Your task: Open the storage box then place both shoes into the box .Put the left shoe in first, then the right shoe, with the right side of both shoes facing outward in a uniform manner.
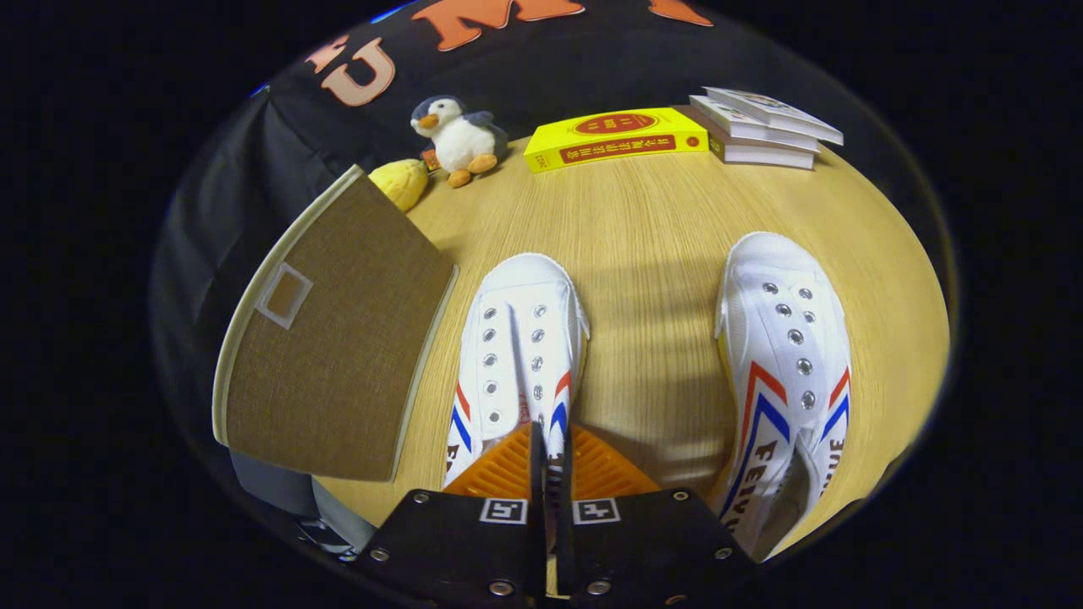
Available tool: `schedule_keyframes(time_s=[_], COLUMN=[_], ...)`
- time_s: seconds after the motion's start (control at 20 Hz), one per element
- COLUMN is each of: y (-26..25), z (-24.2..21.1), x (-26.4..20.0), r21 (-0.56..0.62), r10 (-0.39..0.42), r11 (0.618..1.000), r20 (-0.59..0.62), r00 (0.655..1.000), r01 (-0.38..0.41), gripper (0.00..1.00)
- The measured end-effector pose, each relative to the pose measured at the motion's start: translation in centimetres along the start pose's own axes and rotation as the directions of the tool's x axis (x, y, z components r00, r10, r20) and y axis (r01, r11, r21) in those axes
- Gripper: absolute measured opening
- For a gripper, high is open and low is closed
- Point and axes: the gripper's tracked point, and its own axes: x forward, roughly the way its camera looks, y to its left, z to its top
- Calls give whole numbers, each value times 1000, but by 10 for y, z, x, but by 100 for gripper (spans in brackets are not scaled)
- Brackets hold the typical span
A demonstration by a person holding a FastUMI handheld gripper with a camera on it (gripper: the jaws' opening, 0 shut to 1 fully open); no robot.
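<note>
Pale wooden table (651,220) fills the booth, with the dark cloth wall behind it. From the gripper's view, taking the fingers as six o'clock: a brown fabric storage box (338,355) sits at about ten o'clock, its lid still down, just beside the nearer shoe. At the far edge, from eleven to one o'clock, lie a plush penguin (457,135), a yellow toy (402,182), a yellow book (616,138) and a stack of books (761,127).

The gripper (550,461) has its fingers nearly together, and they seem to pinch the side wall of the left shoe (518,347) at its opening; both appear to press on it. The right shoe (787,355) rests at two o'clock, well apart, toe pointing away.

Since the box looks closed, the lid likely needs lifting before this shoe goes in. To do it well, I would keep the pinch firm on the collar, carry the shoe level, and turn it so its right side faces outward.
</note>
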Motion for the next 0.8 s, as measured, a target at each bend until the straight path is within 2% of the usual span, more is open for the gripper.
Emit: schedule_keyframes(time_s=[0.05,0.2,0.35,0.55,0.8], y=[3,12,31,66,145], z=[3,10,35,79,113], x=[-2,-14,-39,-92,-136], r21=[57,120,169,170,112], r10=[-2,-36,-45,-86,-51], r11=[998,992,985,985,994], r20=[35,91,170,293,398], r00=[999,995,984,952,916], r01=[0,25,16,37,6], gripper=[0,0,0,0,0])
